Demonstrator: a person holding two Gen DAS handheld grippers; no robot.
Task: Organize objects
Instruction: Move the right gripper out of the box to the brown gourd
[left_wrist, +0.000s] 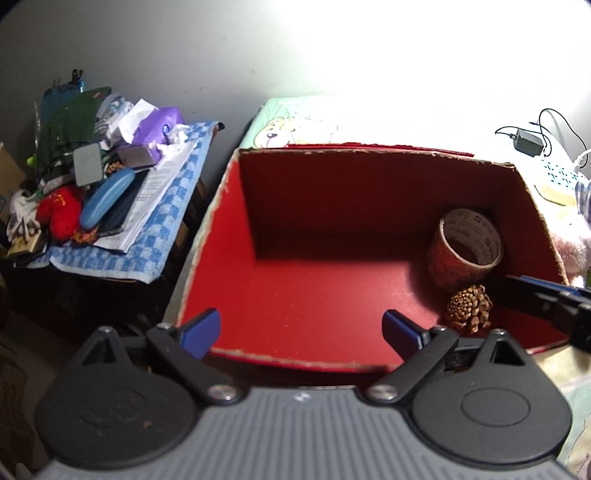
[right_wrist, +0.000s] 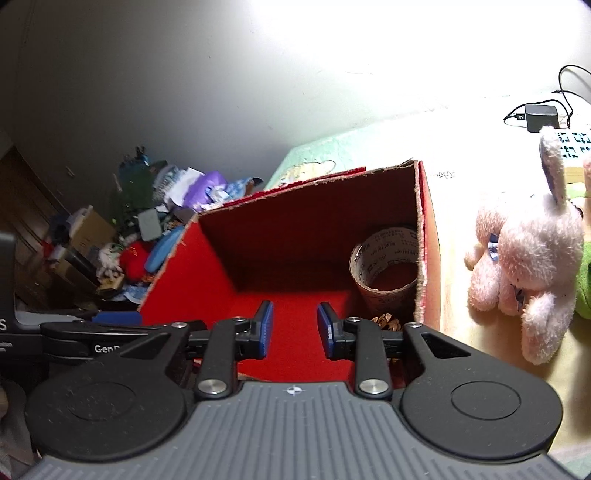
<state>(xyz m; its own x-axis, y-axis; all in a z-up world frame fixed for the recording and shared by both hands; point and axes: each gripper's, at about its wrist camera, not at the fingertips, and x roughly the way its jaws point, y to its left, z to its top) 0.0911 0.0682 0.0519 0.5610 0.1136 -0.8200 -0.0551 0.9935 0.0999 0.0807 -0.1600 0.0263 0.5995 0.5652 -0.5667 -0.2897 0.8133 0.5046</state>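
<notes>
An open red cardboard box stands on a bed. In its right corner a roll of printed tape leans, with a pine cone just in front of it. My left gripper hangs wide open over the box's front rim, with nothing between its blue pads. My right gripper is over the same rim, jaws a small way apart and empty; its tip shows at the right edge of the left wrist view. A pink plush rabbit sits on the bed right of the box.
A cluttered side table with a blue checked cloth stands left of the bed, holding a blue glasses case, a red plush and papers. A black charger with cables lies at the far right. Something green and plush sits beside the rabbit.
</notes>
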